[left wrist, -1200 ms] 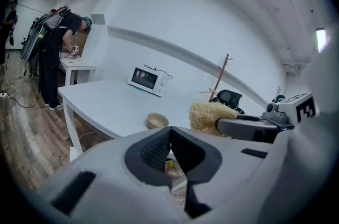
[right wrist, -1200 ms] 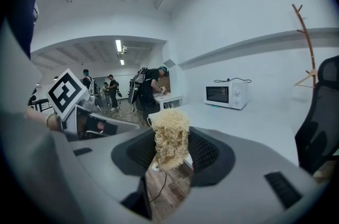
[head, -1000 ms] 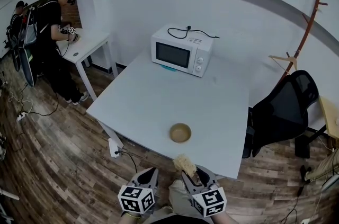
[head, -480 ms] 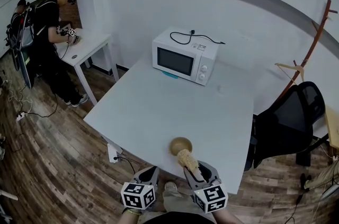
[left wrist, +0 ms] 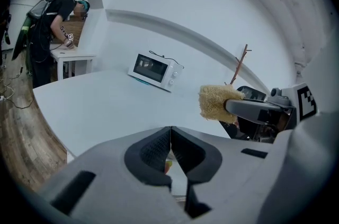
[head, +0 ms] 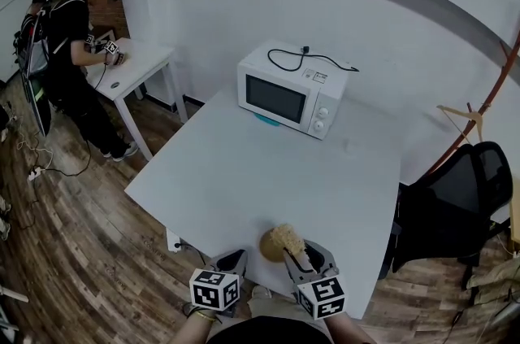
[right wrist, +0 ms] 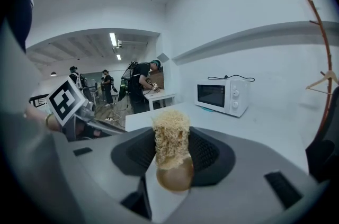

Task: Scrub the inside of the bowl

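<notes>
Small tan bowl (head: 268, 248) upright near the edge of the table (head: 244, 163), pale fibrous loofah (head: 286, 237) just over it

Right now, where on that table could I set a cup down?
Free: the broad bare stretch of table between microwave and bowl, and on either side. Crowded: the near edge, where the right gripper holds a scrubber at the bowl.

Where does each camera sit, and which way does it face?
Head view: on the person's head, looking down at the white table; both the left gripper and right gripper show.
Left gripper view: on the left gripper, facing across the table; its shut jaws show.
Right gripper view: on the right gripper, facing its jaws, clamped on the tan fibrous scrubber.
Shared: all show the white microwave oven.
</notes>
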Demonstrator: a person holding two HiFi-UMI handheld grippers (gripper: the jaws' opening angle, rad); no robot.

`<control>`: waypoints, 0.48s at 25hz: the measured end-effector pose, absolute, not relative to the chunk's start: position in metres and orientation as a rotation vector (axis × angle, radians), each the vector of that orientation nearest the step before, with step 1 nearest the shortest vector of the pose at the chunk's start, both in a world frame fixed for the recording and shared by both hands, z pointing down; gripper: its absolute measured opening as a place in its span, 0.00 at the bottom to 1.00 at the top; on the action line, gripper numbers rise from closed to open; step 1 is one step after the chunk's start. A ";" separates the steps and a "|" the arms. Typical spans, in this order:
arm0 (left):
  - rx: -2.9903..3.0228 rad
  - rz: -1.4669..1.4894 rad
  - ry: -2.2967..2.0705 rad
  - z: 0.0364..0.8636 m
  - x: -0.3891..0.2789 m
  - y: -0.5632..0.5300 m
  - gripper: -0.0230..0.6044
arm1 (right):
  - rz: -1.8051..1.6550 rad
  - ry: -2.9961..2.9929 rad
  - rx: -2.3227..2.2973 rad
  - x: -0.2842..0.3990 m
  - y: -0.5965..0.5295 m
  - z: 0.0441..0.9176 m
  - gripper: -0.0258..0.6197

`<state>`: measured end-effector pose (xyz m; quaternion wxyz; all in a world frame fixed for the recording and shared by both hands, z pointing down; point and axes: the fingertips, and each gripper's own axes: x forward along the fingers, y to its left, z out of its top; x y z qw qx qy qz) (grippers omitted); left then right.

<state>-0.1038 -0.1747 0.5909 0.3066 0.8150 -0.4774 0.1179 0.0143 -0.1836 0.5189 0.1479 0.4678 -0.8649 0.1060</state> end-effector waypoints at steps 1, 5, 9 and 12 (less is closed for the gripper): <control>2.156 0.321 -1.253 0.594 -0.101 -0.179 0.07 | 0.309 -2.485 1.340 0.016 -0.189 0.521 0.31; 2.150 0.346 -1.208 0.609 -0.089 -0.196 0.07 | 0.332 -2.471 1.332 0.021 -0.205 0.529 0.31; 2.103 0.344 -1.111 0.628 -0.074 -0.208 0.07 | 0.356 -2.463 1.332 0.027 -0.216 0.536 0.31; 2.043 0.339 -1.059 0.646 -0.065 -0.216 0.07 | 0.372 -2.455 1.332 0.031 -0.222 0.541 0.31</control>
